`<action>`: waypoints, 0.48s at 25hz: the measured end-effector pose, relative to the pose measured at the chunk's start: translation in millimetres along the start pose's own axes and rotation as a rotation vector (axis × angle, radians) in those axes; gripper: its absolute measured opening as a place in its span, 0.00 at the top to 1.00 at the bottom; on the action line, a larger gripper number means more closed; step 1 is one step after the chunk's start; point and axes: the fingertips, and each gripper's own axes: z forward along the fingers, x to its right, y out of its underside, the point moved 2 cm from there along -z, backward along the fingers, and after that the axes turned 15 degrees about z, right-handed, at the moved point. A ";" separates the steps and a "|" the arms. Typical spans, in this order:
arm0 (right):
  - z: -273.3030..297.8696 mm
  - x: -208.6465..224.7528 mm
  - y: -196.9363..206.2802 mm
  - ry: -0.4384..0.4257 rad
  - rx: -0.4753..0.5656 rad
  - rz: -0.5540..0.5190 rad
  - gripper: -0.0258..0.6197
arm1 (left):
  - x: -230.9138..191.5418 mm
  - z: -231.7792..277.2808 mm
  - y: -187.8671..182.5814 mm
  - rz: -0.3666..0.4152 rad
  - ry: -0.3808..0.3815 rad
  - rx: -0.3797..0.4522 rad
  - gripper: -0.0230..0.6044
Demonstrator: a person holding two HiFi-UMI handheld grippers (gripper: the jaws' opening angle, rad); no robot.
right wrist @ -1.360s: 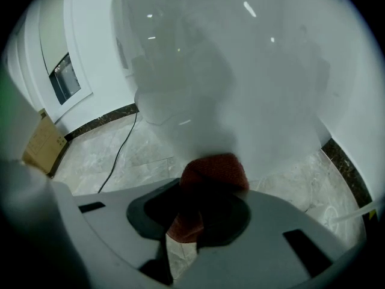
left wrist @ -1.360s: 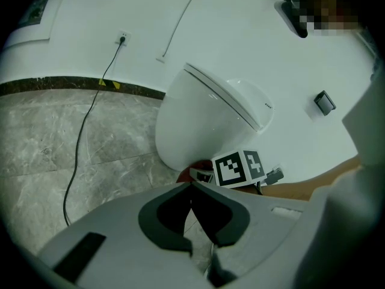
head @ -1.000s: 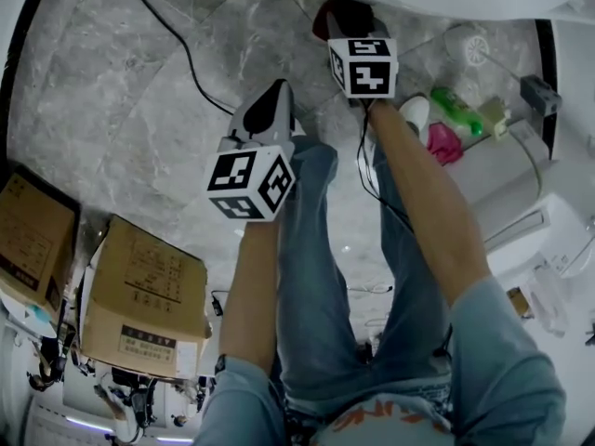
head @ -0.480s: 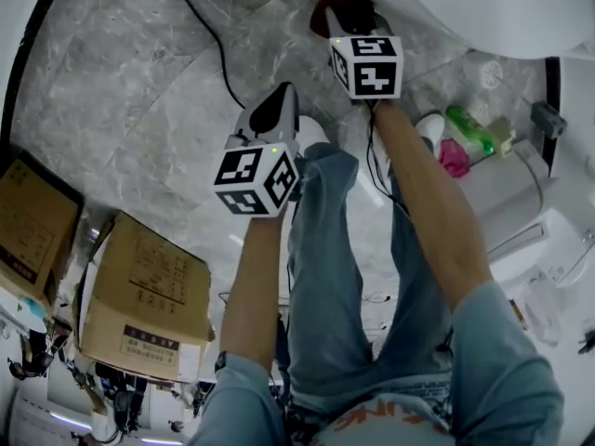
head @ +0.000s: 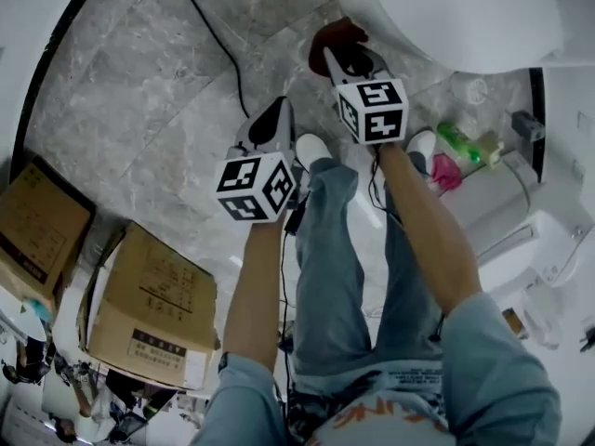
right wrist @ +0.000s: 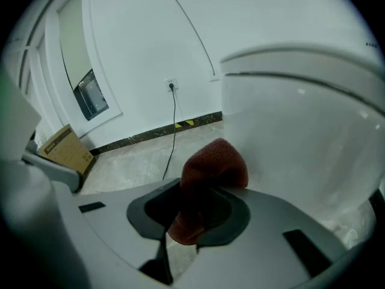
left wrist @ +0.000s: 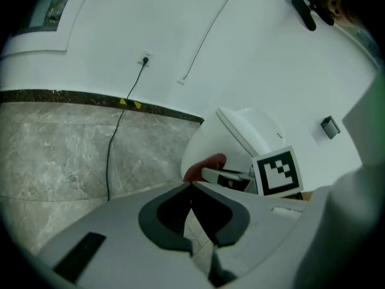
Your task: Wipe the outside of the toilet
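Your cloth (right wrist: pixel 213 161) looks like a rough, ribbed, rust-red knit. The toilet (right wrist: pixel 301 119) is smooth, glossy white. Your left gripper (left wrist: pixel 192 186) and right gripper (right wrist: pixel 194 200) have matt grey plastic shells. The floor (head: pixel 139 91) under you is polished grey stone tile. The boxes (head: pixel 153 305) are plain brown cardboard.

1. The grey marble floor (head: pixel 130 100) left of the white ceramic toilet bowl (head: pixel 446 17) lies open, crossed only by a thin black cable (head: pixel 221 40).
2. Brown cardboard boxes (head: pixel 153 305) block the lower left.
3. A green plastic bottle (head: pixel 456 139) and other clutter crowd the bowl's right side.
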 end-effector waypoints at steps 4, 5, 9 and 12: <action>-57.6 -12.8 -8.4 -0.027 -0.018 0.014 0.85 | 23.3 -22.1 -40.1 0.027 0.020 0.027 0.97; -72.9 -14.2 -12.6 -0.029 -0.016 0.021 0.85 | 28.3 -27.5 -49.6 0.036 0.022 0.035 0.97; -129.9 -15.2 -36.2 -0.040 0.012 0.051 0.85 | 45.7 -45.7 -84.1 0.071 0.004 0.071 0.97; -169.4 -13.5 -55.8 -0.057 0.033 0.048 0.85 | 70.1 -62.2 -105.6 0.095 -0.015 0.106 0.97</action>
